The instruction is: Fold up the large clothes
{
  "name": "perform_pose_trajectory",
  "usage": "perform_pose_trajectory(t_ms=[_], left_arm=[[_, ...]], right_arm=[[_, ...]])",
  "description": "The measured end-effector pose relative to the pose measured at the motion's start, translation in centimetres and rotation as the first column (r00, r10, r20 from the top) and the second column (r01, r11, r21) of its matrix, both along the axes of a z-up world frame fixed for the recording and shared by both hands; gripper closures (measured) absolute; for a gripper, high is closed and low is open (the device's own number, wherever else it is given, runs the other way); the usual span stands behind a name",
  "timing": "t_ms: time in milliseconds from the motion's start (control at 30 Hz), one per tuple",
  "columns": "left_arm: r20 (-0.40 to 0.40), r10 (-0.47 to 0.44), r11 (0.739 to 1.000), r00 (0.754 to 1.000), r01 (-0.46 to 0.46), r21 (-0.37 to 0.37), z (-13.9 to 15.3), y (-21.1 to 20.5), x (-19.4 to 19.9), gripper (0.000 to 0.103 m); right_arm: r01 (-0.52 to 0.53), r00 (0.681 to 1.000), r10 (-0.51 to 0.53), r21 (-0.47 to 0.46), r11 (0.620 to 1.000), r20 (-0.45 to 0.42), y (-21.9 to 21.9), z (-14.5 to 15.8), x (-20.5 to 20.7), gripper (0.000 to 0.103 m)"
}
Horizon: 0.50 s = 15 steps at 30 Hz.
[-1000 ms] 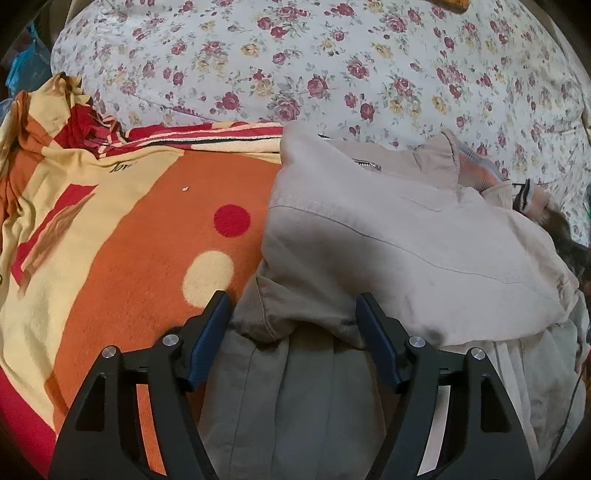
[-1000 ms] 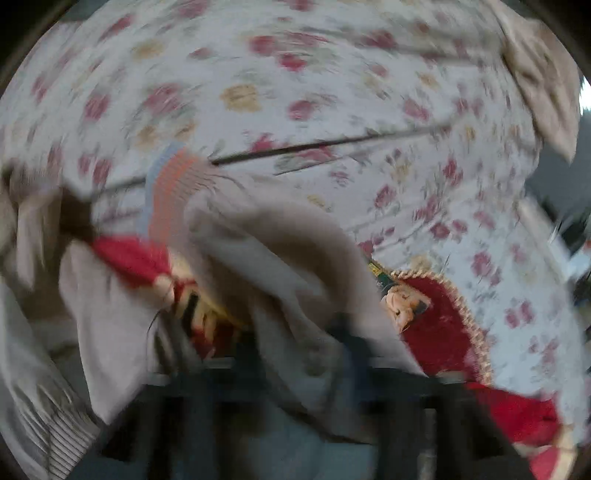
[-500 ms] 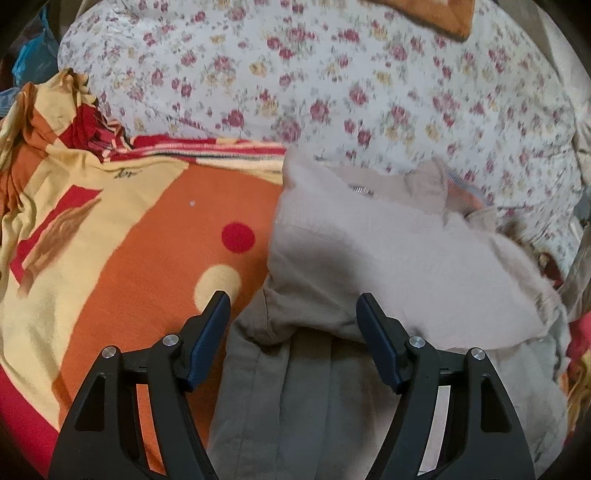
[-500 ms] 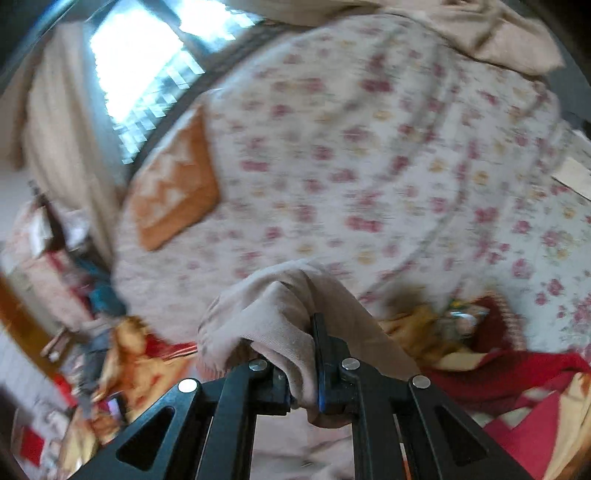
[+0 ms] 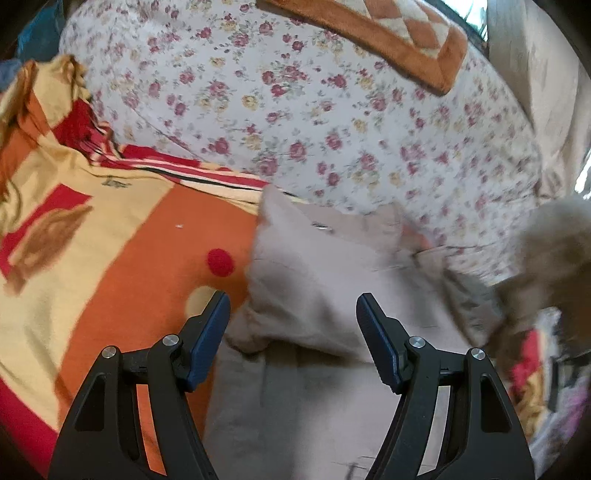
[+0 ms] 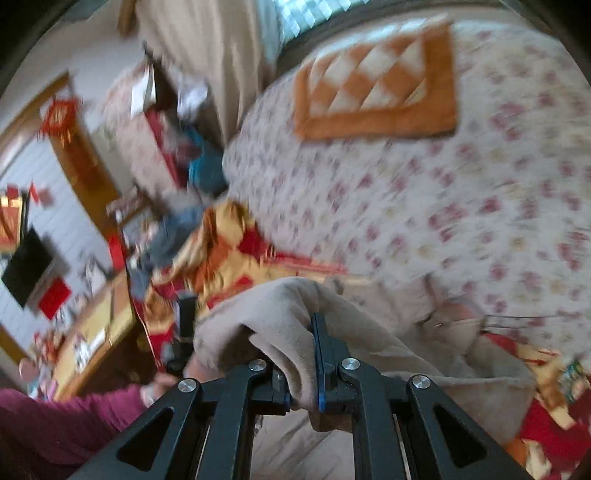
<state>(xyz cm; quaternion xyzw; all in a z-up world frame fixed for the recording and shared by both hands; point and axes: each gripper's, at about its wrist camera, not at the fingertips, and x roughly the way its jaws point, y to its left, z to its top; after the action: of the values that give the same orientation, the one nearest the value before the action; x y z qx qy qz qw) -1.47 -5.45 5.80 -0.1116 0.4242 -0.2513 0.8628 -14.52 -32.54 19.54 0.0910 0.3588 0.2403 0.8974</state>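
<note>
A beige jacket (image 5: 325,280) lies partly folded on an orange and yellow blanket (image 5: 110,258). My left gripper (image 5: 291,332) is open and empty just above its near edge, the cloth lying between and below the fingers. My right gripper (image 6: 301,369) is shut on a bunched fold of the beige jacket (image 6: 280,325) and holds it lifted; that raised cloth shows blurred at the right of the left wrist view (image 5: 550,251).
A floral bedspread (image 5: 332,110) covers the bed behind the jacket. An orange checked cushion (image 5: 388,33) lies at the far side. The person's arm in a magenta sleeve (image 6: 55,417) and a cluttered room show at the left of the right wrist view.
My right gripper has lifted the jacket fold up and swung it leftward over the garment. My left gripper has stayed open and drawn back slightly.
</note>
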Motion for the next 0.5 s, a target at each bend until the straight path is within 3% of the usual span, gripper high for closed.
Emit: perform_pose_trajectory(t_ms=[33, 67, 133, 167, 233, 333, 500], left_arm=[[-0.011, -0.014, 1.0, 1.0, 0.013, -0.02, -0.1, 0.0, 0.1, 0.029], [-0.025, -0.027, 0.999, 0.999, 0.026, -0.04, -0.2, 0.0, 0.2, 0.021], [-0.044, -0.047, 0.996, 0.998, 0.043, -0.08, -0.3, 0.1, 0.3, 0.017], [-0.061, -0.064, 0.993, 0.996, 0.058, -0.1, -0.3, 0.0, 0.4, 0.016], [-0.079, -0.09, 0.989, 0.993, 0.08, -0.127, -0.4, -0.1, 0.6, 0.014], [-0.089, -0.107, 0.985, 0.99, 0.094, -0.146, -0.4, -0.5, 0.5, 0.013], [-0.061, -0.134, 0.987, 0.989, 0.128, -0.099, -0.7, -2.0, -0.1, 0.013]], right_arm=[[0.001, 0.999, -0.003, -0.036, 0.999, -0.04, 1.2, -1.9, 1.9, 0.087], [0.023, 0.997, -0.029, -0.084, 0.996, -0.07, 1.6, -3.6, 3.3, 0.064], [0.127, 0.982, -0.147, -0.165, 0.978, -0.119, 1.7, -6.9, 5.9, 0.052], [0.198, 0.965, -0.221, -0.163, 0.967, -0.142, 0.9, -8.6, 6.7, 0.052], [0.263, 0.945, -0.276, -0.092, 0.96, -0.173, -0.9, -10.0, 6.6, 0.052], [0.357, 0.919, -0.353, -0.01, 0.934, -0.176, -3.7, -10.9, 3.6, 0.05], [0.358, 0.928, -0.366, -0.114, 0.927, -0.068, -4.4, -11.5, -3.7, 0.049]])
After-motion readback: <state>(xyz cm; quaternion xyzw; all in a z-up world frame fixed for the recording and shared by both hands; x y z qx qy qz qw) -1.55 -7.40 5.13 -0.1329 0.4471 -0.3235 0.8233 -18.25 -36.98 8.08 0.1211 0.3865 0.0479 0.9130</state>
